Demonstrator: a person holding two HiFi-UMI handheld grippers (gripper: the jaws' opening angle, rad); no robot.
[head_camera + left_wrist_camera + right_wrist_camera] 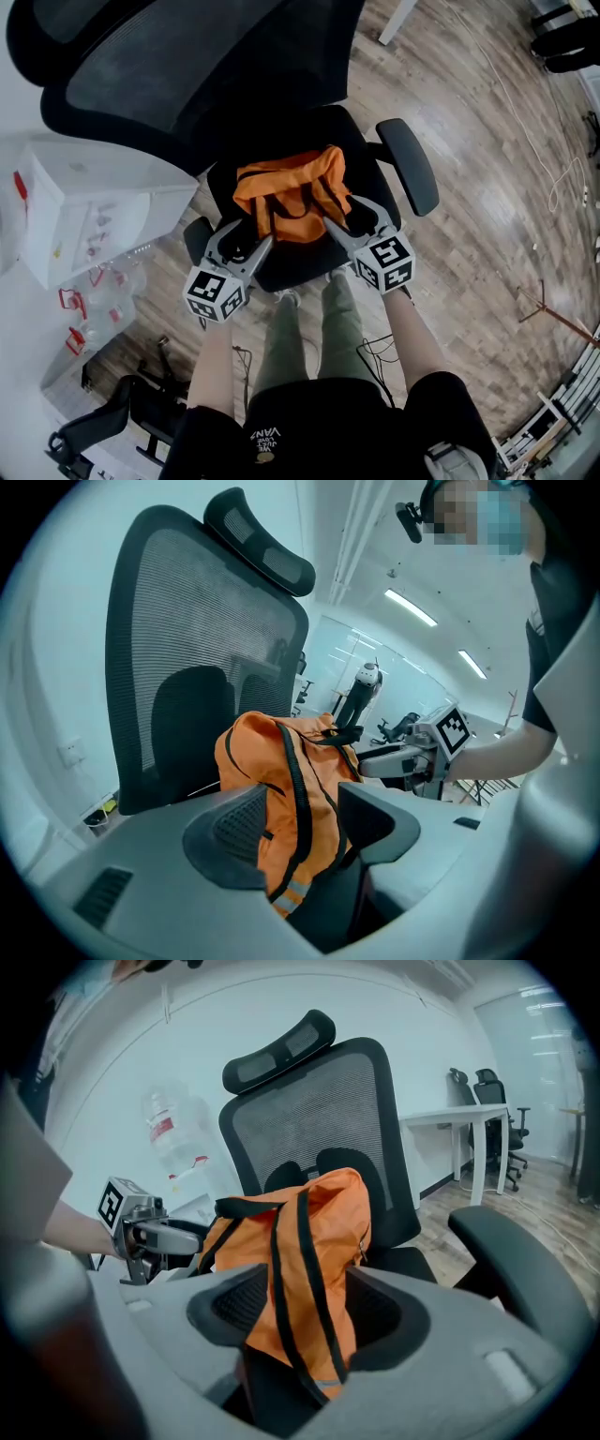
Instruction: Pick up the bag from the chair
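Note:
An orange bag (292, 192) with black straps sits upright on the seat of a black mesh office chair (302, 261). My left gripper (248, 236) is at the bag's near left corner, my right gripper (354, 217) at its near right corner. Both point at the bag with jaws spread wide. In the left gripper view the bag (281, 771) shows between the pads of the left gripper (300, 827), with the right gripper (403, 761) beyond it. In the right gripper view the bag (309, 1241) fills the gap of the right gripper (300, 1312). The pads do not press on it.
The chair's armrest (408, 164) sticks out to the right of the bag, and its tall backrest (206, 639) rises behind. A white storage box (84, 211) stands at the left. The person's legs (323, 319) are just in front of the seat. A desk (469, 1119) stands far off.

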